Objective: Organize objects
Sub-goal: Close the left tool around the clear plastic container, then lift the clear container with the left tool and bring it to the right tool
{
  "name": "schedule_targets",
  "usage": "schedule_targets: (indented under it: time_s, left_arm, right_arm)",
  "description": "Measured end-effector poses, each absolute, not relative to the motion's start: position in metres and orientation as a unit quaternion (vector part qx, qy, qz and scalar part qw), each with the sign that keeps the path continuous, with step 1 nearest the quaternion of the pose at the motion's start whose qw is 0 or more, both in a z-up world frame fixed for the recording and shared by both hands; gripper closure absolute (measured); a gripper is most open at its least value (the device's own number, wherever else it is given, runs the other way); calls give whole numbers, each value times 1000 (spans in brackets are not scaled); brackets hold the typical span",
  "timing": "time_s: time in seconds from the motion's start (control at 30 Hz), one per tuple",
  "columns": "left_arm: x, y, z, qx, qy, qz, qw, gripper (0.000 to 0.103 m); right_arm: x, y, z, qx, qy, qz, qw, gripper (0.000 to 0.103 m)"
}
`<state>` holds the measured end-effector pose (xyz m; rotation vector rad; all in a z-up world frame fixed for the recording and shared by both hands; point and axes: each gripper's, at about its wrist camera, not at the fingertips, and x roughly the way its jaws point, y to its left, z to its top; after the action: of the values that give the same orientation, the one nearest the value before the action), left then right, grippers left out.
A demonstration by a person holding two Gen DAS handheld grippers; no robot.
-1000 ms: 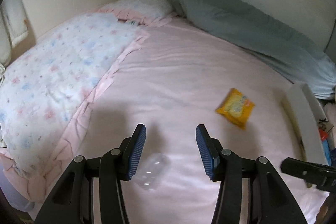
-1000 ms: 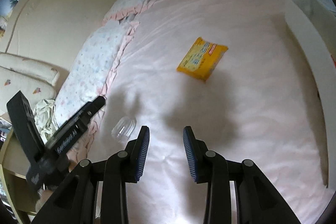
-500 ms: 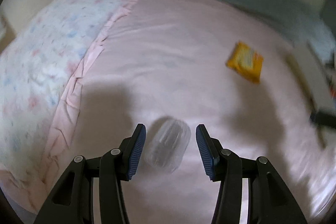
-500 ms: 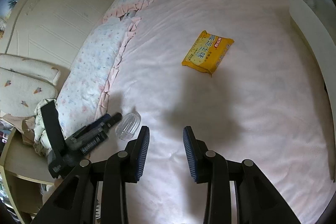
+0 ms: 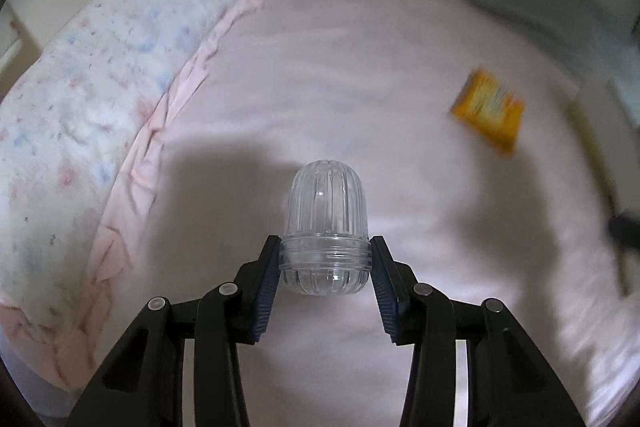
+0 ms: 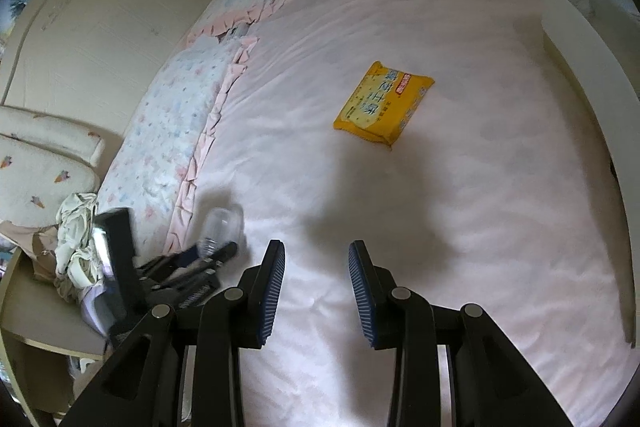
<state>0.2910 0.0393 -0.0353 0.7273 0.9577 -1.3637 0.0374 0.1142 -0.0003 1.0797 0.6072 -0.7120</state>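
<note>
While jaws close, yellow packet (image 6: 383,105) lies apart, unobstructed.

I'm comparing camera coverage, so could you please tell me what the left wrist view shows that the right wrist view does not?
Only the left wrist view shows the left claw closing around the clear plastic dome, seen close up.

Only the right wrist view shows the right claw, open and empty, the cream headboard and the carrot-print cushions.

Both show the yellow packet on the pink sheet.
</note>
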Motion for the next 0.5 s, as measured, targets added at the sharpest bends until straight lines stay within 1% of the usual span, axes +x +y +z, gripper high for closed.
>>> schedule_targets:
  time_s: [0.13,0.37,0.5]
  left_arm:
    - [278,40,-20,277,427,-609,608,59]
    - [232,33,-12,288,394,-636,598,59]
    - [212,30,-7,274,397,-650,587,59]
  right_arm:
    - [35,114,-2,498,279,-335,750,71]
    - [28,113,6,499,264,-333,755,71]
    - [16,111,10,510,251,-334,752,71]
